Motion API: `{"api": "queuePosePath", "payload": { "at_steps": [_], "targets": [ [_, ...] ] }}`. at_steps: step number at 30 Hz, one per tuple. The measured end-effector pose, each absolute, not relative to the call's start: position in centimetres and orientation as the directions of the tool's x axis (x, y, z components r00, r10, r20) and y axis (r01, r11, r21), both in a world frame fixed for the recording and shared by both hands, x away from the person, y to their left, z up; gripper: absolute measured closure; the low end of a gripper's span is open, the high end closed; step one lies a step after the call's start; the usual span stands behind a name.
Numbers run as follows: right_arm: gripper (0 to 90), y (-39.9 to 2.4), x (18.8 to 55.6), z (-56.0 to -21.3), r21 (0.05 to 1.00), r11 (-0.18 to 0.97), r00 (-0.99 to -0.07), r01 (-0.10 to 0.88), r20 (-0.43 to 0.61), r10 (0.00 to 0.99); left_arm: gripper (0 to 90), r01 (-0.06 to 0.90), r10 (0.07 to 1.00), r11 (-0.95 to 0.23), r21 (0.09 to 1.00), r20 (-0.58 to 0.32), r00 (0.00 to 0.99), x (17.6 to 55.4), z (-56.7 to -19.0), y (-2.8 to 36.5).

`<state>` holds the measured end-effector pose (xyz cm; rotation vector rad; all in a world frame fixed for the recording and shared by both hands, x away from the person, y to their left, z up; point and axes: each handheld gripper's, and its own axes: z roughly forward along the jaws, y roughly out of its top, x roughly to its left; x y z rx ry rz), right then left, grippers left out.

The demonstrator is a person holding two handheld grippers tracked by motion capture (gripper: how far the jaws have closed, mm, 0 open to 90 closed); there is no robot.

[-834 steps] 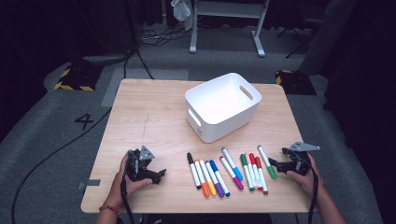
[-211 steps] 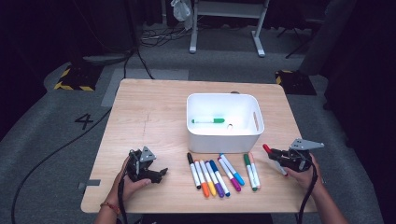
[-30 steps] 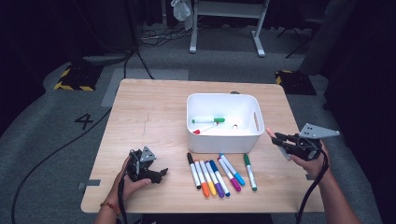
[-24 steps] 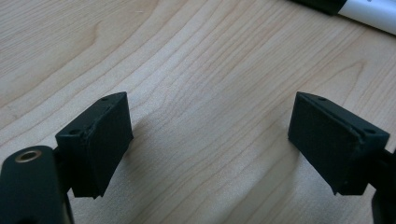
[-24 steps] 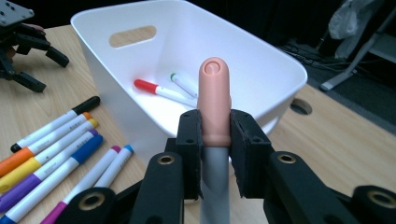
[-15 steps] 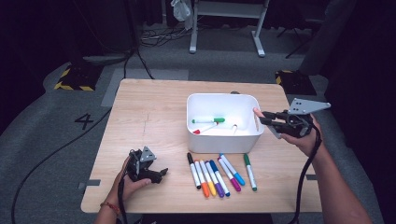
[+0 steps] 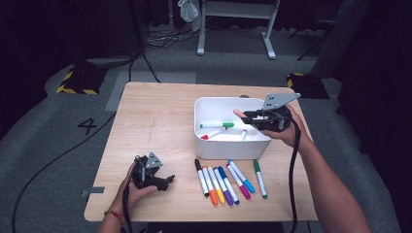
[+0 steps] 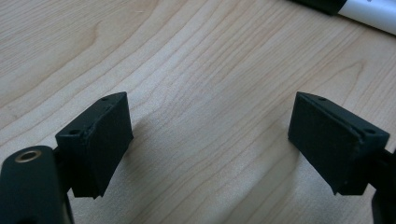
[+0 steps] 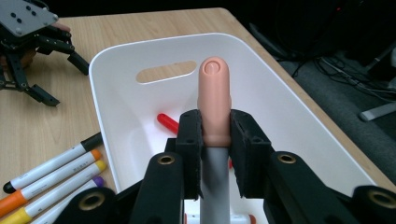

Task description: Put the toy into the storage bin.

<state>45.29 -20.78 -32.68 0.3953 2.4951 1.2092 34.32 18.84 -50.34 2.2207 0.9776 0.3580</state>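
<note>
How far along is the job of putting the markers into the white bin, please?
Three markers already lie in the white bin. The right tool holds a peach-capped marker above it. Seven markers remain on the table, and the left tool rests open.

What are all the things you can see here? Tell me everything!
table: one, light wood, middle of the room
bin: one, white, on the table's right half
markers in the bin: three; one green cap, one red cap, third unclear
markers on the table: about eight in a row in front of the bin; black, orange, yellow, purple, blue, pink and green caps
peach-capped marker: one, held over the bin
left tool: black, open, resting on the table
right tool: black, shut on the peach-capped marker
</note>
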Motion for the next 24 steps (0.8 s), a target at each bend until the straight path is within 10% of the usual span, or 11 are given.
{"api": "queuePosePath", "payload": {
  "at_steps": [24],
  "targets": [
    [73.4, -16.3, 46.3, -36.7, 0.503, 0.852, -0.963, 0.143, -0.128, 0.237, 13.7, 0.547, 0.732, -0.490, 0.678, -0.020, 0.681, 34.3, -50.3, 18.8]
  ]
}}
